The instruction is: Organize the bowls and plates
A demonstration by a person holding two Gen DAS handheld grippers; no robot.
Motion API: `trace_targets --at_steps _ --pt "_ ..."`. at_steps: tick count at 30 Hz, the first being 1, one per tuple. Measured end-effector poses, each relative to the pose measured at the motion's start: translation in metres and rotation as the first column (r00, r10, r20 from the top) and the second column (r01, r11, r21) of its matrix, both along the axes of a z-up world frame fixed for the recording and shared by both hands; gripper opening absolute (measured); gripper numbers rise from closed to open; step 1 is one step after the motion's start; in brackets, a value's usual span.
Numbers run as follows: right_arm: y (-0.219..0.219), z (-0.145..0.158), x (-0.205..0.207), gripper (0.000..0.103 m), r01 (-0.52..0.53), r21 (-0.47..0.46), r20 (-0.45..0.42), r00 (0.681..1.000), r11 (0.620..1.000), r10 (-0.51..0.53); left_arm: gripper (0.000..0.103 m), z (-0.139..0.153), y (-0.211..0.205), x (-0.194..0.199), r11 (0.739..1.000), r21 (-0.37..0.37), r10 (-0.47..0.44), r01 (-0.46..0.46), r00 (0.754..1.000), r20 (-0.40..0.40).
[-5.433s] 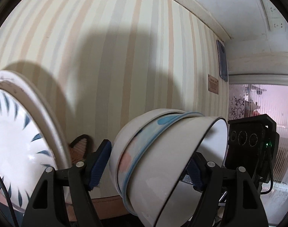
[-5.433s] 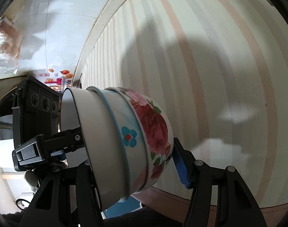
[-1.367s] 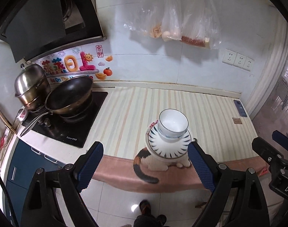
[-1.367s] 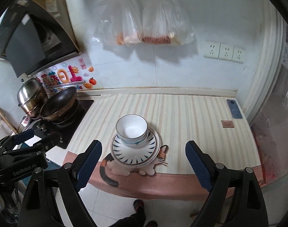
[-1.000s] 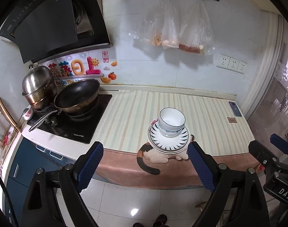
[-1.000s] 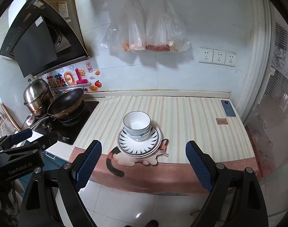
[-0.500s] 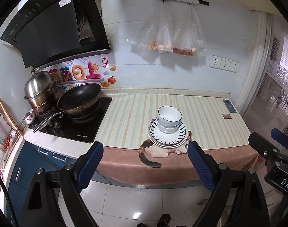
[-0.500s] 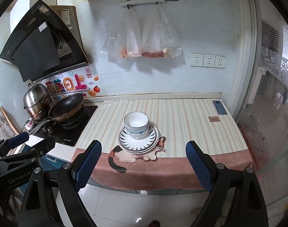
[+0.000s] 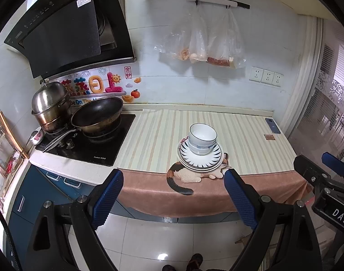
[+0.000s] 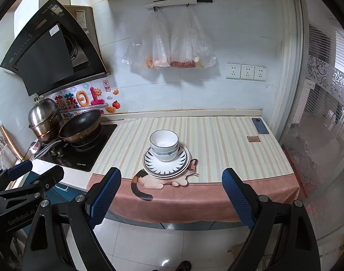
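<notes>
I have pulled both hand-held grippers further back from the tabletop (image 10: 217, 135); left (image 9: 172, 194) & right (image 10: 169, 192) jaws apart, empty. Nested bowls (image 10: 164, 145) sit on stacked plates (image 10: 166, 163), so it looks done.

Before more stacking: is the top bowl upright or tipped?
Upright: the top bowl sits mouth-up, nested in the bowls below, on the plates.

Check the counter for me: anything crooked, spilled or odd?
Nothing spilled or broken. The bowls sit nested on the plates, slightly off-centre. The stack sits near the counter's front edge, on the cat mat.
</notes>
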State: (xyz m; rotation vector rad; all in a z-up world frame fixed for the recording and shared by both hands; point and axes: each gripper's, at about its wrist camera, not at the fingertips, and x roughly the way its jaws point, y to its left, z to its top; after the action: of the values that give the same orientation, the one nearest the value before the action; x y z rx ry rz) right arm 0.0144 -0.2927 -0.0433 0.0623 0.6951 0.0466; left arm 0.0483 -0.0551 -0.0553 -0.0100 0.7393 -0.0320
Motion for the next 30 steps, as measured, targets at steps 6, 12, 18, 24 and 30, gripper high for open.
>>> trace_targets --at_steps 6,12,18,24,30 --pt "0.0 0.001 -0.004 0.096 0.018 -0.003 0.004 1.0 1.0 -0.018 0.094 0.005 0.004 -0.007 1.0 -0.003 0.01 -0.01 0.999 0.039" --pt "0.003 0.003 -0.008 0.097 0.031 -0.014 0.019 0.999 0.999 -0.03 0.102 0.012 0.007 -0.01 1.0 -0.014 0.016 -0.015 0.997 0.076" --pt "0.006 0.003 -0.01 0.098 0.041 -0.023 0.035 0.999 0.999 -0.04 0.103 0.013 0.009 -0.012 1.0 -0.014 0.017 -0.016 0.996 0.087" --pt "0.006 0.005 -0.009 0.099 0.06 -0.021 0.05 0.997 0.998 -0.059 0.103 0.013 0.009 -0.01 1.0 -0.017 0.015 -0.014 0.996 0.085" --pt "0.008 0.006 -0.009 0.1 0.068 -0.023 0.053 0.996 0.997 -0.067 0.103 0.012 0.009 -0.005 1.0 -0.019 0.009 -0.008 0.997 0.077"
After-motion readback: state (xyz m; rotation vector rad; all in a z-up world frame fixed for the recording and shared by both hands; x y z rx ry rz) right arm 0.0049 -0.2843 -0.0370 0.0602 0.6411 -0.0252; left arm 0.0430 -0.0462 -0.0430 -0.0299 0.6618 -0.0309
